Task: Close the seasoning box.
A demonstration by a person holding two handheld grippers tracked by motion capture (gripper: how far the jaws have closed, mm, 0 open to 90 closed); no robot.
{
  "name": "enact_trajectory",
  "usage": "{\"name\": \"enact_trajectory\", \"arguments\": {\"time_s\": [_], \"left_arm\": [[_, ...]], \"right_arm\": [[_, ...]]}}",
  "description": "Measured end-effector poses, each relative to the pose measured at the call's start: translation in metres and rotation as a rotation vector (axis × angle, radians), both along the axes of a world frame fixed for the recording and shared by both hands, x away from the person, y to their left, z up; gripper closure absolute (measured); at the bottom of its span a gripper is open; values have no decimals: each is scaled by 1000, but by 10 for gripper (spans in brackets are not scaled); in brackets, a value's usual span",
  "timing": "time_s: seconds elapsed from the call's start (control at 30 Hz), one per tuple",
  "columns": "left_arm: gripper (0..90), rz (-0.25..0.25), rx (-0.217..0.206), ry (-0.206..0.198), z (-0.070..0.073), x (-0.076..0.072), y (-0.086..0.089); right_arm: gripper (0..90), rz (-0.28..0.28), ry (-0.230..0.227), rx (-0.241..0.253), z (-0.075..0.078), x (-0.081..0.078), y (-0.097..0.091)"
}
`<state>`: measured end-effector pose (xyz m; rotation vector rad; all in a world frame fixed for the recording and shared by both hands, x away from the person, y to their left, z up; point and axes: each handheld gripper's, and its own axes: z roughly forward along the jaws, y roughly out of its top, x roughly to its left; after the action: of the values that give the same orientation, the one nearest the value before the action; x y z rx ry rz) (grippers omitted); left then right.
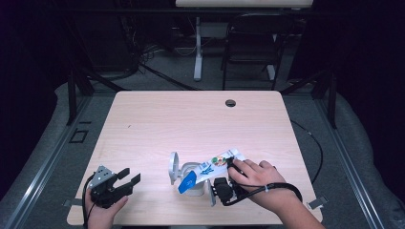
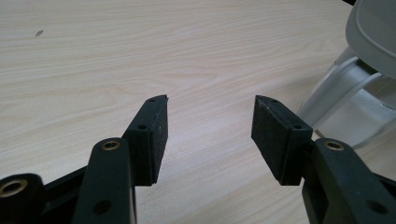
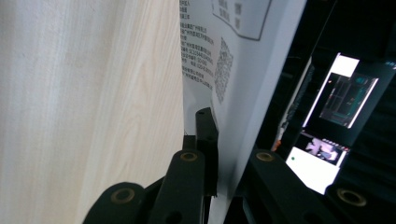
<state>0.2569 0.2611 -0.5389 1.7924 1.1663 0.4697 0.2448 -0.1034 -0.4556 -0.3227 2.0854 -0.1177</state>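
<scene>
The right gripper point(image 1: 228, 183), held on its side near the front edge of the pale wood-grain table point(image 1: 157, 124), has its black jaws pressed together on the flat end of a white squeezable tube with printed text, a coloured label and a blue cap point(image 3: 233, 70); in the right gripper view the tube's flat white body runs up between the two pads. From above, the tube point(image 1: 210, 169) lies slanted, its blue cap end point(image 1: 187, 182) pointing down into or against a small white plastic cup-shaped holder with a hinged round lid standing open point(image 1: 177, 169), though whether the cap sits inside the holder or just at its mouth cannot be told. The step in hand looks like seating the tube in that holder, and it would go best with the grip kept firm on the flat tail and the cap end steered slowly, since the light holder may well tip or slide. The left gripper point(image 1: 125, 180), jaws spread wide with nothing between them, rests low on the table beside the holder, whose grey base point(image 2: 345, 88) shows close to its pads; it seems well placed to brace the holder. Behind the table stand a dark folding chair point(image 1: 250, 43) and a white table leg point(image 1: 197, 47), well apart from the work, and nothing on the tabletop blocks the way.
</scene>
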Motion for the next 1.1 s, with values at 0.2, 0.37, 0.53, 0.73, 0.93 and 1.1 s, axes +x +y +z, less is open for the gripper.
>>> {"name": "enact_trajectory", "arguments": {"time_s": [0.2,0.37,0.53,0.73,0.93,1.1], "left_arm": [[464,0,1,0,0,-1,0],[465,1,1,0,0,0,0],[464,1,3,1,-1,0,-1],[464,1,5,3,-1,0,-1],[464,2,4,4,-2,0,-1],[465,1,5,7,-2,0,0]], "right_arm": [[874,-32,29,76,-4,0,-5],[874,-70,75,201,-5,2,-12],[874,-86,104,290,-7,4,-17],[874,-114,152,411,-9,6,-22],[874,-151,217,544,-13,6,-26],[874,-173,267,644,-18,6,-30]]}}
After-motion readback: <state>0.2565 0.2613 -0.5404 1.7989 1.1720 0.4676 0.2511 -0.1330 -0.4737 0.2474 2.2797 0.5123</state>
